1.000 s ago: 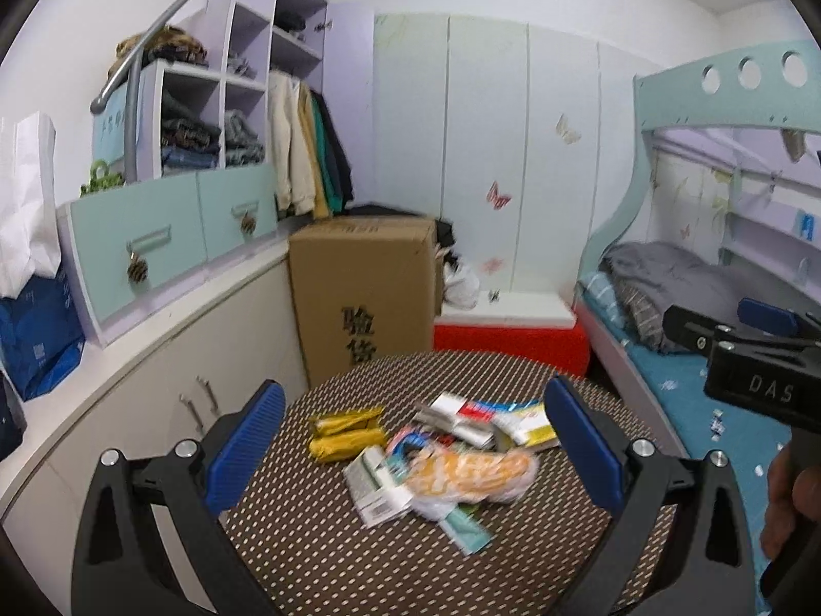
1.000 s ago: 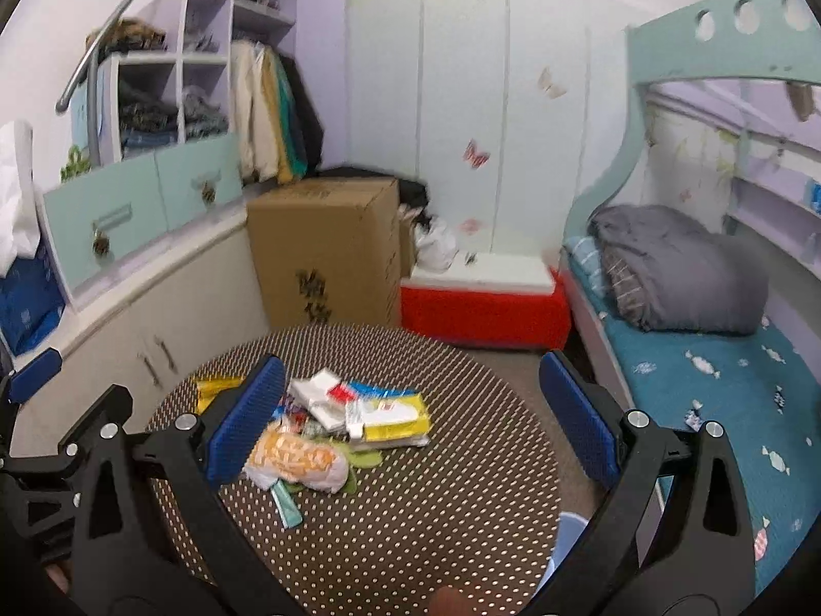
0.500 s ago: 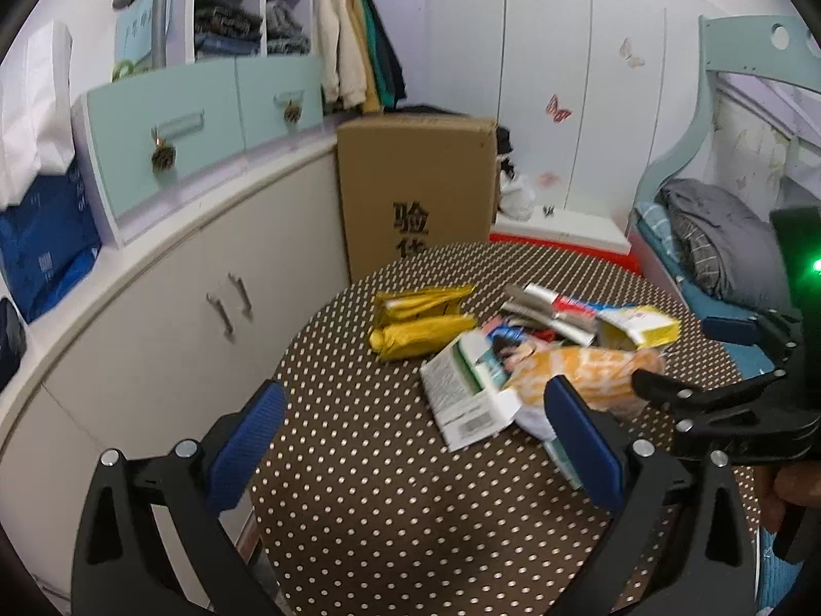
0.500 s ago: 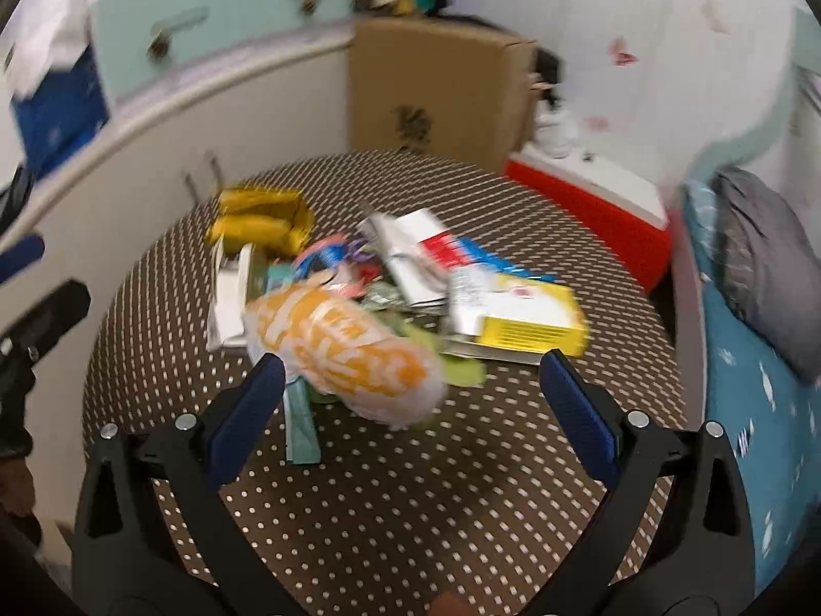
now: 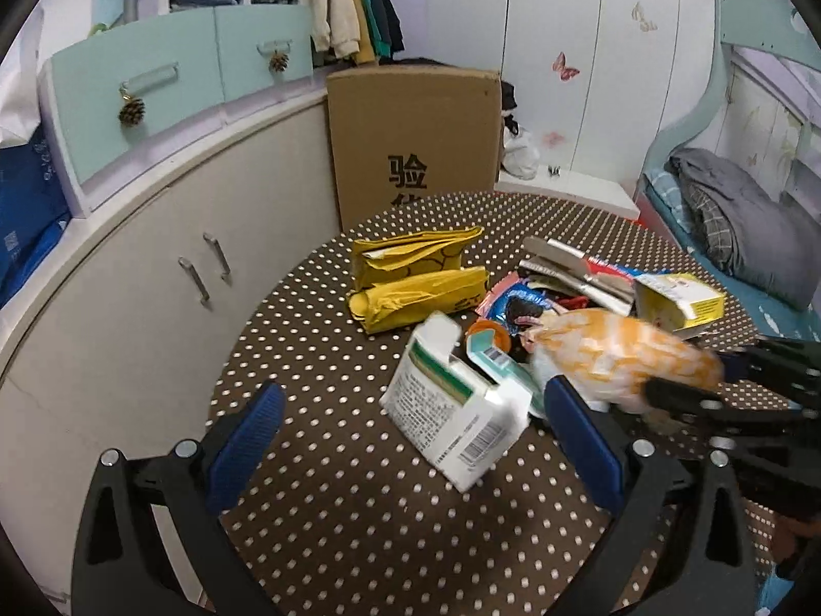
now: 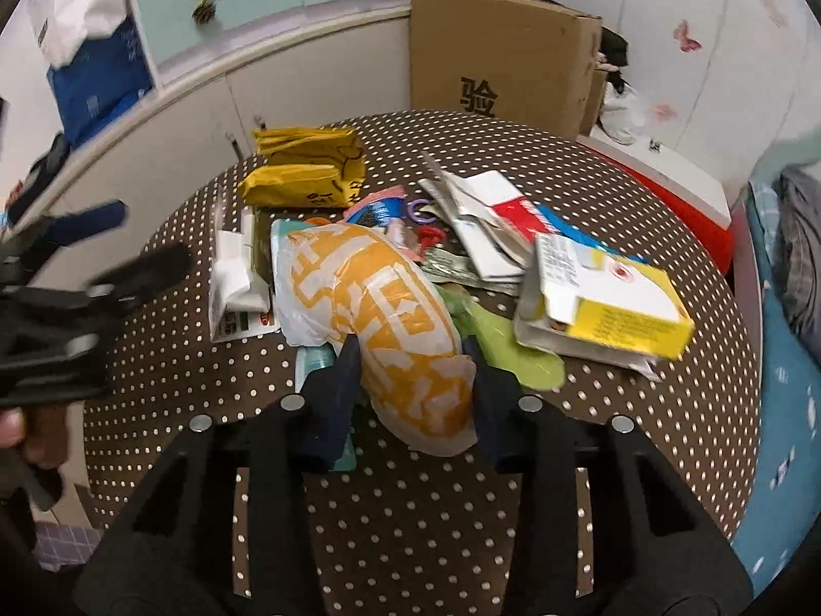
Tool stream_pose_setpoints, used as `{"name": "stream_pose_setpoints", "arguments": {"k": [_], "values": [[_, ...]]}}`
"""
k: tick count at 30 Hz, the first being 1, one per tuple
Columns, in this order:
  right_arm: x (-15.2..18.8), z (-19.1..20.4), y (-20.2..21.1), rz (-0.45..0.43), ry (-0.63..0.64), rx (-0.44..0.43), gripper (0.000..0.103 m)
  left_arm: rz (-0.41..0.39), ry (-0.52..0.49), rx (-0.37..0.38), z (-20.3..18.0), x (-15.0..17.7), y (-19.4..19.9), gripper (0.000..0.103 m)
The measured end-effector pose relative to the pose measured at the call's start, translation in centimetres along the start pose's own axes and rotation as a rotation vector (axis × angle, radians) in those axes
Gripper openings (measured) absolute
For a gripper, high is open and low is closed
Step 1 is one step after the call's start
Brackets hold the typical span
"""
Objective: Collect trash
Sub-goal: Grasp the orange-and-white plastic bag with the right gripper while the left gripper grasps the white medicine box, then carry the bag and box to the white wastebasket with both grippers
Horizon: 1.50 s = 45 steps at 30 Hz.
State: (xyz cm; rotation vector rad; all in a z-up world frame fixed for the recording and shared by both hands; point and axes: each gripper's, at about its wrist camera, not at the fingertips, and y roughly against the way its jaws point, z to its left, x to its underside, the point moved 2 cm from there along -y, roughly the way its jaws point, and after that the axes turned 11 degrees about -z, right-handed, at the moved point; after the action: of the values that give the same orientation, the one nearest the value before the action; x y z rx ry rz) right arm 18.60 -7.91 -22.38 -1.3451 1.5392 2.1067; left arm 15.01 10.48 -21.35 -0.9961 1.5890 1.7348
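**A:** So where are we in the cleanup? Going big to small: the round dotted table [image 6: 513, 528] fills the lower half of both views, with the trash heaped around frame center. Biggest piece is the orange-and-white plastic bag [image 6: 379, 318], dead center in the right wrist view.

**B:** Yep, and the right gripper [image 6: 413, 359] is on it. Its jaws have closed in from both sides and are pinching the bag's near end. I'd call this the grab step for the first item. Nothing looks collected yet.

**A:** What about the left gripper [image 5: 410, 426]?

**B:** Jaws spread wide, holding nothing, hanging over the table at the bottom of its own view. The white carton [image 5: 451, 410] sits right between its fingers, so that's probably its target.

**A:** Next move?

**B:** My guess: lift the bag straight up and gently. It's floppy and rests on the green scrap [image 6: 505, 344] and next to the yellow box [image 6: 605, 303], right of center, so it could drag stuff. I can't see a bin anywhere.
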Motion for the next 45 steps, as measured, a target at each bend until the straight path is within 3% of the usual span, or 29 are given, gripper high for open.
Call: {"name": "stream_pose_setpoints", "arguments": {"k": [5, 10, 12, 13, 14, 22, 25, 34, 45], "values": [[1.1, -1.8, 1.8, -0.016, -0.085, 0.001, 0.037, 0.069, 0.008, -0.014, -0.4, 1.0, -3.1, 0.099], [1.8, -3.7, 3.8, -0.046, -0.169, -0.001, 0.037, 0.087, 0.058, -0.017, 0.2, 1.6, -4.3, 0.097], [1.9, -4.1, 4.3, -0.052, -0.185, 0.0, 0.037, 0.089, 0.069, 0.011, 0.2, 1.7, -4.4, 0.084], [2.0, -4.4, 4.6, -0.055, -0.189, 0.005, 0.037, 0.1, 0.072, 0.022, 0.2, 1.8, -4.7, 0.072], [2.2, -4.5, 4.9, -0.057, -0.192, 0.008, 0.037, 0.108, 0.075, 0.03, 0.1, 1.9, -4.7, 0.071], [2.8, -5.4, 6.2, -0.08, -0.226, 0.006, 0.037, 0.08, 0.049, 0.075, 0.6, 2.7, -2.8, 0.061], [2.8, -6.0, 6.9, -0.101, -0.249, 0.004, 0.037, 0.073, 0.039, 0.088, 0.9, 2.9, -1.7, 0.047], [3.0, -9.1, 9.9, -0.169, -0.302, 0.032, 0.037, 0.073, 0.049, 0.122, 0.2, 2.7, -0.1, 0.03], [5.2, -14.4, 14.2, -0.247, -0.387, 0.11, 0.037, -0.015, -0.004, 0.187, -4.2, 0.0, 3.9, 0.028]]}}
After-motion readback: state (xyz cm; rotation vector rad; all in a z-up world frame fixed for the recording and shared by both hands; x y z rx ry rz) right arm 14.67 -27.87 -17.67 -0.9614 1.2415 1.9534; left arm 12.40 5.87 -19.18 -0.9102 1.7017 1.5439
